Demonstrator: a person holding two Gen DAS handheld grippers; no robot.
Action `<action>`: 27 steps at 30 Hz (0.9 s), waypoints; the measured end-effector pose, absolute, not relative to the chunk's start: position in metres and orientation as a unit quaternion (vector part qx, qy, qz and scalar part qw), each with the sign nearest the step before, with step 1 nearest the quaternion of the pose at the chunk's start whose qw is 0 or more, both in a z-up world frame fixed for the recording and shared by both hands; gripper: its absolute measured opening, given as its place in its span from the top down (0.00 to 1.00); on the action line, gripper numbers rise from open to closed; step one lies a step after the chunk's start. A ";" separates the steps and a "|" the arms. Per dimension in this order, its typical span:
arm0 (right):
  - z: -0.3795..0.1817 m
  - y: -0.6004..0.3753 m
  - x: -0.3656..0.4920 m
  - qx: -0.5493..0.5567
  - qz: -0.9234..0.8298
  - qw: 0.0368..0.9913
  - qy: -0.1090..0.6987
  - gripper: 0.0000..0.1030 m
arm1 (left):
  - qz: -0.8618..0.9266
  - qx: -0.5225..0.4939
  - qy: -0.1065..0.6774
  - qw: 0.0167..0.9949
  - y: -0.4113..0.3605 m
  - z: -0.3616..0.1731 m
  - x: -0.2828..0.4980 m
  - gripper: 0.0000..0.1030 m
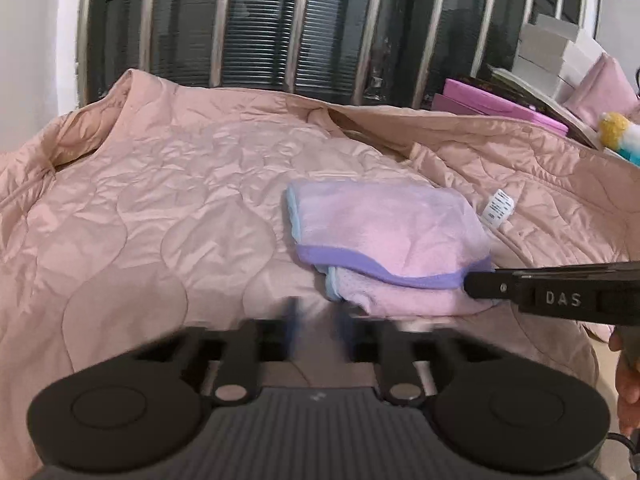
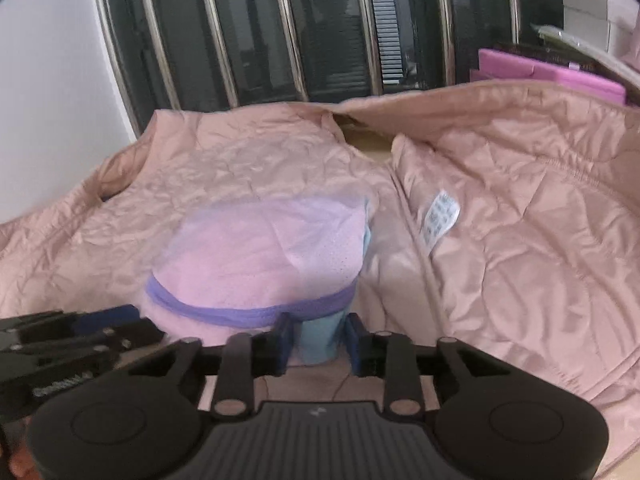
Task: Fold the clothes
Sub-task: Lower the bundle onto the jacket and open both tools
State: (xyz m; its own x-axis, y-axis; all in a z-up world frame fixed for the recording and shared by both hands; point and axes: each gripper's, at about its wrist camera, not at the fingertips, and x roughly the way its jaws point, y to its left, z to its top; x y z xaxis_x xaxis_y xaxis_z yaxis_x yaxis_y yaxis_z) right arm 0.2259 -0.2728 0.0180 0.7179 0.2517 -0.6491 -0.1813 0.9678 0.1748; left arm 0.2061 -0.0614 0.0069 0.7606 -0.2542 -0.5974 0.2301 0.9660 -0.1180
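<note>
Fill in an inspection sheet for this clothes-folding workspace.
Surface: covered by a spread pink quilted jacket.
Job's things: small pink garment with a purple band, lying on the jacket.
Clutter: pink boxes, white boxes, yellow fluffy toy, far right.
Grippers: left gripper shut at the garment's edge, grip unclear; right gripper shut on its blue hem.
Cables: dark cable, lower right.
Surroundings: barred window, white wall.

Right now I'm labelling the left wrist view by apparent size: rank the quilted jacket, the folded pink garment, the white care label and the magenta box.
Largest to smallest:
1. quilted jacket
2. folded pink garment
3. magenta box, farther from the camera and partly hidden, so unsure
4. white care label
</note>
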 end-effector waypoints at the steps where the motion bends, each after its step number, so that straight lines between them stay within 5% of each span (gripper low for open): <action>1: 0.017 -0.271 0.226 0.048 0.118 0.926 0.355 0.93 | -0.131 -0.020 0.322 0.938 -0.061 0.007 0.206 1.00; 7: 0.024 -0.278 0.221 0.035 0.092 0.937 0.336 0.97 | -0.131 -0.043 0.304 0.943 -0.049 0.018 0.203 1.00; 9: 0.024 -0.277 0.221 0.027 0.094 0.936 0.339 0.95 | -0.135 -0.055 0.311 0.939 -0.048 0.017 0.205 0.93; 14: 0.031 -0.283 0.214 0.059 0.104 0.938 0.324 0.86 | -0.167 -0.084 0.321 0.929 -0.053 0.017 0.202 0.55; 17: 0.027 -0.290 0.217 0.081 0.098 0.936 0.330 0.85 | -0.179 -0.063 0.324 0.927 -0.065 0.014 0.200 0.52; 21: 0.020 -0.291 0.221 0.085 0.098 0.931 0.341 0.86 | -0.169 -0.005 0.322 0.932 -0.083 0.005 0.196 0.60; 23: 0.018 -0.287 0.221 0.074 0.097 0.931 0.345 0.90 | -0.154 -0.005 0.325 0.933 -0.078 0.006 0.199 0.96; 27: 0.018 -0.279 0.218 0.056 0.099 0.931 0.347 0.96 | -0.138 -0.036 0.331 0.933 -0.059 0.008 0.206 1.00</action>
